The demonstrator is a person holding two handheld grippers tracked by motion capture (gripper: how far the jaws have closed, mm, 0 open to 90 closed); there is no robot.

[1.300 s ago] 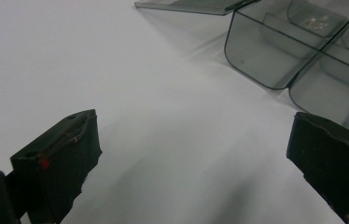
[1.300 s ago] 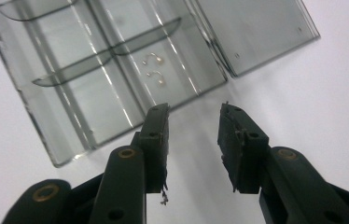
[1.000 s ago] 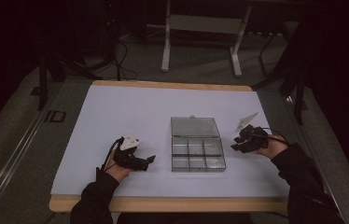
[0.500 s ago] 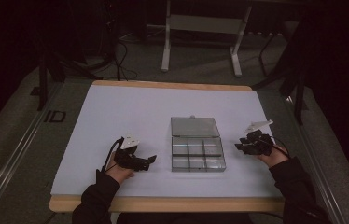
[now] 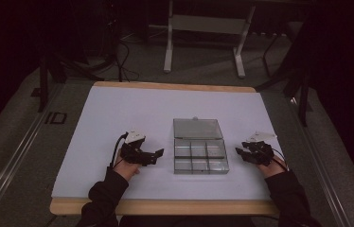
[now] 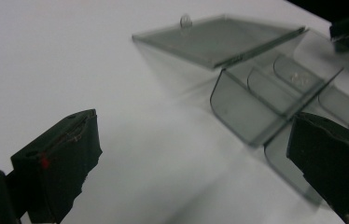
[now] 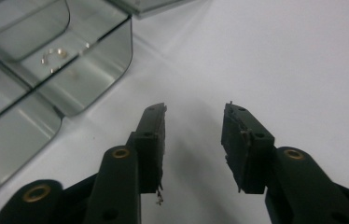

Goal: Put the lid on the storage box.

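Both grippers, left (image 5: 158,153) and right (image 5: 239,152), gape empty, right's jaws just widened; approach the box (image 5: 200,150) squarely.

A clear box (image 5: 200,152) with its lid laid open toward the far edge is seen on the white table (image 5: 118,109), its near part divided into compartments. The left gripper (image 5: 158,153) is held just left of the box, jaws parted and pointed at it, nothing between them. The right gripper (image 5: 239,152) is held just right of the box, jaws having just been opening, empty.
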